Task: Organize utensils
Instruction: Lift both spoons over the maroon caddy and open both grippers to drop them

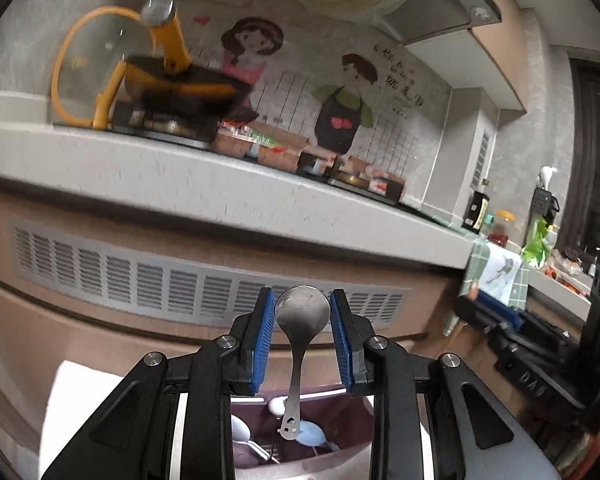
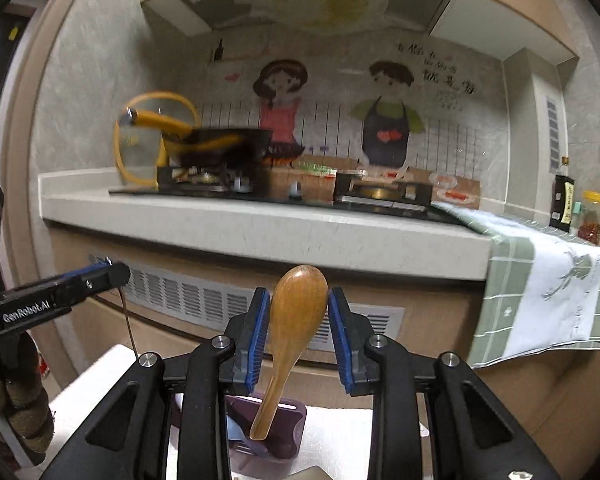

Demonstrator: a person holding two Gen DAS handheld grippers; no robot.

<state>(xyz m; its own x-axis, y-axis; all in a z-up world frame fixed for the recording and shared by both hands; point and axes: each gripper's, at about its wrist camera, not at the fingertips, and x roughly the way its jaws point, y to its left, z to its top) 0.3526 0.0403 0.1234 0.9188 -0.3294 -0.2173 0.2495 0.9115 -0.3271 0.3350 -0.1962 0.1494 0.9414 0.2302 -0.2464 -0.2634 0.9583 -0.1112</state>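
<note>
Your left gripper (image 1: 303,334) clamps a steel spoon (image 1: 302,314) above the holder (image 1: 320,458); your right (image 2: 299,334), beside "GenRobot.AI", clamps a wooden spoon (image 2: 296,320).

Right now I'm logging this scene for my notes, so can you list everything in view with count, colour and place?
Metal spoon: one, silver, bowl up between the left gripper's fingers.
Wooden spoon: one, brown, bowl up between the right gripper's fingers.
Utensil holder: one, purple, below the grippers, holding white and blue spoons.
Wok: one, black with yellow handle, on the stove.
Glass lid: one, yellow-rimmed, leaning behind the wok.
Cloth: one, green and white, draped over the counter edge.
Bottles: several, by the right wall.
Left gripper: black, blue pads.
Right gripper: black, blue pads.
</note>
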